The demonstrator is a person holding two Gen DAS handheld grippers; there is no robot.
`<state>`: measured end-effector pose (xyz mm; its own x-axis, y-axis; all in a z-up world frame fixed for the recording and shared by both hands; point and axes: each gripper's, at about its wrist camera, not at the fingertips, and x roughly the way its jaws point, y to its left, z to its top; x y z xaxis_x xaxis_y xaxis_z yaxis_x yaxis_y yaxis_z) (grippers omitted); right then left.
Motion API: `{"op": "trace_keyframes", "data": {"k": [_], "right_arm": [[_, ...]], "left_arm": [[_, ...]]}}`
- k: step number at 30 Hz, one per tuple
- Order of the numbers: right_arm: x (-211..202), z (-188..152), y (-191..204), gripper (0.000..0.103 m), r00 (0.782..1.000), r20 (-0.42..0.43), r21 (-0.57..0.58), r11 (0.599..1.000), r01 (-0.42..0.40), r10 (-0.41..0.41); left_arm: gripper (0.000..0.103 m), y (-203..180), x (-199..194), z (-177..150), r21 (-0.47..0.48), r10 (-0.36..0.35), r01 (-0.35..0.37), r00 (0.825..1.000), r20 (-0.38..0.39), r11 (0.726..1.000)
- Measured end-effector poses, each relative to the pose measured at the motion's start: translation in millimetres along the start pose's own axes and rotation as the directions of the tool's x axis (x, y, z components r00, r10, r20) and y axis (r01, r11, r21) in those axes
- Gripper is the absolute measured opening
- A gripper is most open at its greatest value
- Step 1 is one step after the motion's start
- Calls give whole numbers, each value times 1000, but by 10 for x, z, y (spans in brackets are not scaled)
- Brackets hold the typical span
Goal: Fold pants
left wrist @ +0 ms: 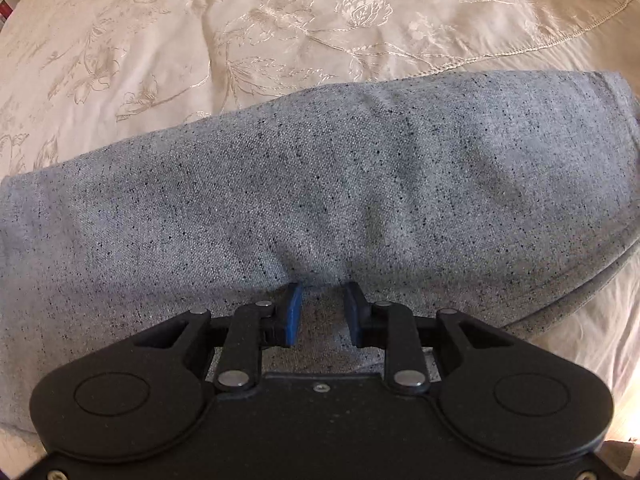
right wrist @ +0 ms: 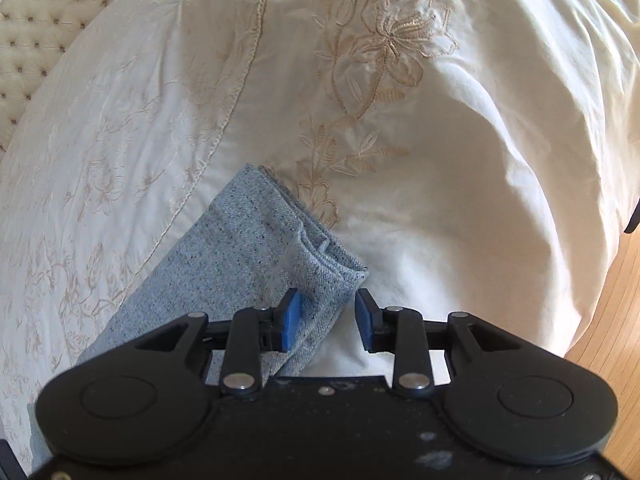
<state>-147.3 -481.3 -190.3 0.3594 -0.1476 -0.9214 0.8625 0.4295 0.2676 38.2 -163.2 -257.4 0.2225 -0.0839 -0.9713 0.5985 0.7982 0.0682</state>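
Black linkage arms and blue pads of the left claw (left wrist: 322, 312) fill the bottom of the left wrist view, its jaws standing apart and released, with nothing pinched between them. Its tips sit right at the near edge of the pants (left wrist: 320, 200), a grey-blue speckled denim lying folded across the bed cover (left wrist: 280, 32), a cream cloth stitched with pale flowers. A small pucker of denim rises just ahead of the pads.

From the right wrist, the right claw (right wrist: 328, 320) is likewise parted and empty. Its left pad lies over the hem end of the pants (right wrist: 248, 248), where stacked hems show; its right pad hangs over bare cover. A tufted cream headboard (right wrist: 44, 12) stands at the upper left, wooden floor (right wrist: 612, 320) at the right. No writing or label can be read anywhere.
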Motion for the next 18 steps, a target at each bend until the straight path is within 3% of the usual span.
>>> {"op": "trace_keyframes", "data": {"k": [5,13,17,18], "right_arm": [[162,51,-74,38,1000,-24,58,998,-13,14],[225,61,-114,38,997,-19,18,997,-76,77],[144,52,-110,15,994,-10,-38,994,-105,104],[110,51,-103,15,994,-6,-46,992,-114,113]], "left_arm": [[35,-17,19,67,-20,12,-13,1000,-17,1000],[35,-32,3,62,-15,17,-18,1000,-21,1000],[35,73,-150,132,-66,-28,27,1000,-14,997],[35,103,-191,163,-79,-38,38,999,-4,996]]}}
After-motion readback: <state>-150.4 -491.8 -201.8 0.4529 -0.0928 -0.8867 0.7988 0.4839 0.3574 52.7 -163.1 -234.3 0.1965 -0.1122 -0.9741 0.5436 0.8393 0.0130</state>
